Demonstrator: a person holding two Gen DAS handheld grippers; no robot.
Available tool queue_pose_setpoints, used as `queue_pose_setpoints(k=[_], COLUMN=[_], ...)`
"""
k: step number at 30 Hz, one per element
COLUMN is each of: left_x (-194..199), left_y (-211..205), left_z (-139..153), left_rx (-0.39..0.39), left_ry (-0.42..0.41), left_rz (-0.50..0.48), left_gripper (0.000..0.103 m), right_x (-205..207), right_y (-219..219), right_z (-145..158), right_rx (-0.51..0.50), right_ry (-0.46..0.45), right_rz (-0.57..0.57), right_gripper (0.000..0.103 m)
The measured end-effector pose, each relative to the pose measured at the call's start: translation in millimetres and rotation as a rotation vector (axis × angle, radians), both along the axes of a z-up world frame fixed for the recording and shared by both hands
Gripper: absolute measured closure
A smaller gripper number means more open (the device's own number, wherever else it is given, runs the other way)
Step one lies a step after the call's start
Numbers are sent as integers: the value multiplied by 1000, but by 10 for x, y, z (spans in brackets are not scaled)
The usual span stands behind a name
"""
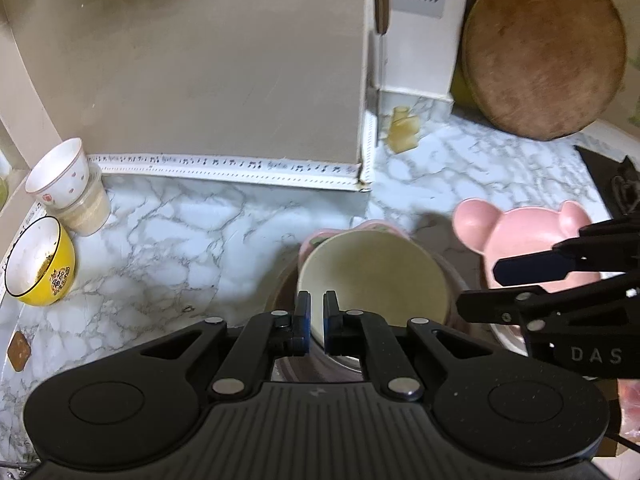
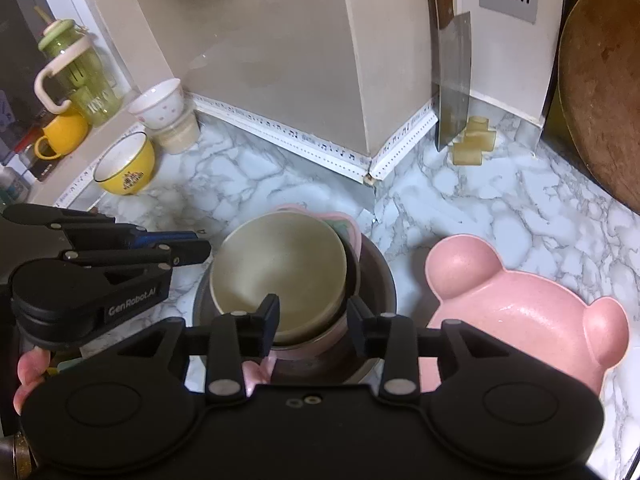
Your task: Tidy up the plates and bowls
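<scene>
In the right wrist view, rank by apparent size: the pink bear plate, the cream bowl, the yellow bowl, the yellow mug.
1. pink bear plate, though it lies nearest the camera
2. cream bowl, also near
3. yellow bowl
4. yellow mug, farthest back, so its true size is unsure

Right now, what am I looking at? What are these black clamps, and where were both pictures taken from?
No robot: a person holds a black two-finger tool in each hand, each with a camera looking along its fingers. One picture comes from the left tool, one from the right tool. On the marbled counter sit a cream round bowl in a stack, a pink bear-shaped plate and a yellow bowl. The left tool is closed at the cream bowl's rim; the right is open, holding nothing.
</scene>
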State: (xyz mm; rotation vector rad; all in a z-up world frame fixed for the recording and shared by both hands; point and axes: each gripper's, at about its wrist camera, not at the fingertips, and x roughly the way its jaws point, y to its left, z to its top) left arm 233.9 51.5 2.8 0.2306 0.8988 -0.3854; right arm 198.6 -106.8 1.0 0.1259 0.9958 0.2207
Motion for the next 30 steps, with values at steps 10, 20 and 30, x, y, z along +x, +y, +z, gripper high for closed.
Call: queue_pose_setpoints(k=[10,20,30], left_x=[-340,-567,-789], left_y=[40,140,296], left_z=[154,182,128], left_rx=[-62,-128,-162], left_ry=[-23,-26,-91], left_rz=[-28,-20,25], left_gripper=[98,74,35], right_x=[-285,-548,-735], right_y=[-62,-120,-188], right_z=[187,276,255], right_rx=[26,29,10], right_ry=[-73,-148,-181], right_rz=[4,5,-12], right_gripper=[47,29,14])
